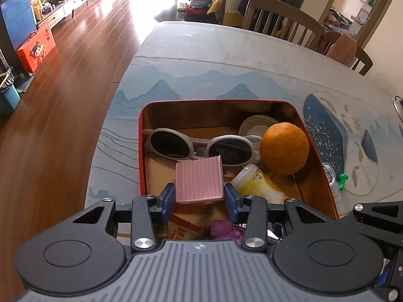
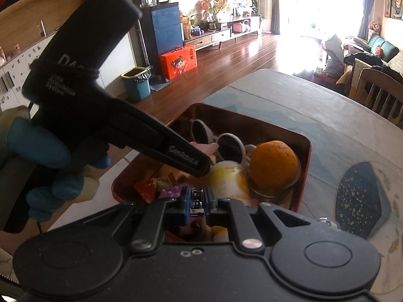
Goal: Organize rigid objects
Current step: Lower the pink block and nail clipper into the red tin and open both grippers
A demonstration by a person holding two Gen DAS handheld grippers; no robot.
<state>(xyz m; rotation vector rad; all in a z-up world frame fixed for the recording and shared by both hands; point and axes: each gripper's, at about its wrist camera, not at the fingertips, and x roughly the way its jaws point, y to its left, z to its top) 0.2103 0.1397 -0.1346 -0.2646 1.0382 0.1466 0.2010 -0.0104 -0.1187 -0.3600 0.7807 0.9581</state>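
Left wrist view showed the left tool (image 1: pixel 199 195) clamping a pink ribbed block (image 1: pixel 199 181) above the red tin (image 1: pixel 141 151), probably for dropping in. Right tool (image 2: pixel 199 201) pinched a metal nail clipper (image 2: pixel 198 199) over the same tin.

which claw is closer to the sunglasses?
Left. The left claw, shut on a pink pad, hangs just short of the sunglasses. The right claw, gripping nail clippers, sits farther back.

A home's living and dining room — polished wood floor (image 1: pixel 75 80) left of the fingers, wooden dining chairs (image 1: pixel 282 17) beyond them. Farther off stand a low TV cabinet (image 2: pixel 219 34) and a sofa (image 2: pixel 377 47) — plainly domestic.
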